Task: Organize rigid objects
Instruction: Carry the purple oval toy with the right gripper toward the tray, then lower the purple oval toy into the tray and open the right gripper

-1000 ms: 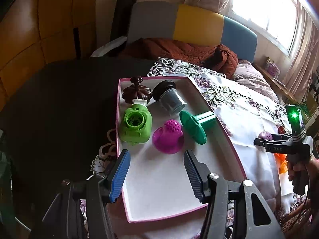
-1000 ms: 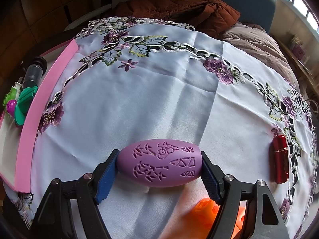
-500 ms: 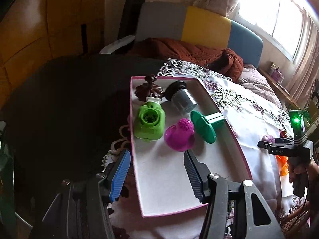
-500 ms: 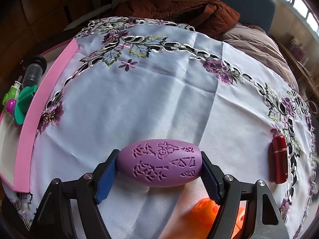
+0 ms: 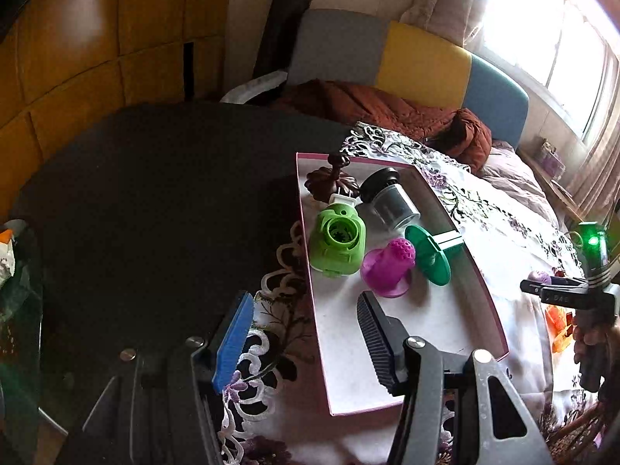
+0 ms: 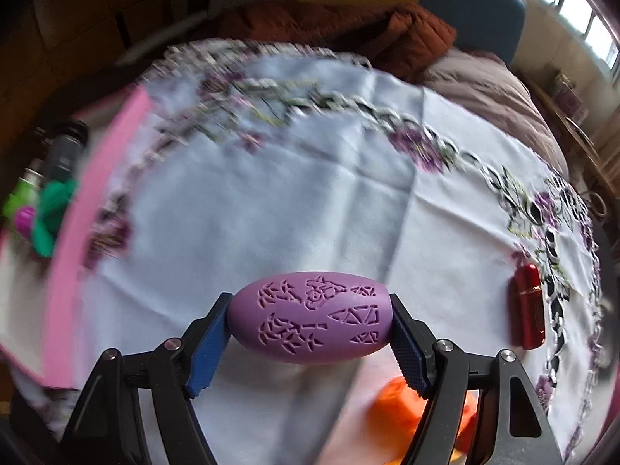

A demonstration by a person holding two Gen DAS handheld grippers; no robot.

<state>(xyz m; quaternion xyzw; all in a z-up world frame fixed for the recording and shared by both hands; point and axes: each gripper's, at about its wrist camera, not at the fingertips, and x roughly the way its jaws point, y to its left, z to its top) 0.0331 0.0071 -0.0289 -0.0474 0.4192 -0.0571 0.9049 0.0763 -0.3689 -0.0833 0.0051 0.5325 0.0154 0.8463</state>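
- The right claw point(image 6: 310, 333) is clamped on a purple egg point(image 6: 310, 323); both blue pads press its two ends, and the egg lies crosswise between them, above the white cloth point(image 6: 294, 193).
- An orange object point(image 6: 403, 410) sits just below and behind the right claw's tips, partly hidden by its right finger.
- A red case point(image 6: 529, 306) lies on the cloth well to the right of that claw, near the embroidered border.
- The pink-rimmed tray point(image 6: 66, 271) is far to that claw's left; its contents are blurred in this view.
- The left claw point(image 5: 302, 333) is wide open and holds nothing. Its left pad hangs over the lace edge of the cloth, its right pad over the tray's point(image 5: 418, 403) white floor.
- Ahead of the left claw, in the tray's far half: a green piece point(image 5: 339, 242), a magenta cone point(image 5: 387, 271) just beyond the right pad, a green disc point(image 5: 432, 254) to the cone's right, a dark jar point(image 5: 389, 201) on its side, and a brown ornament point(image 5: 333, 180) at the far corner.
- Far right of the left claw, a hand point(image 5: 593, 343) holds the other gripper's handle.
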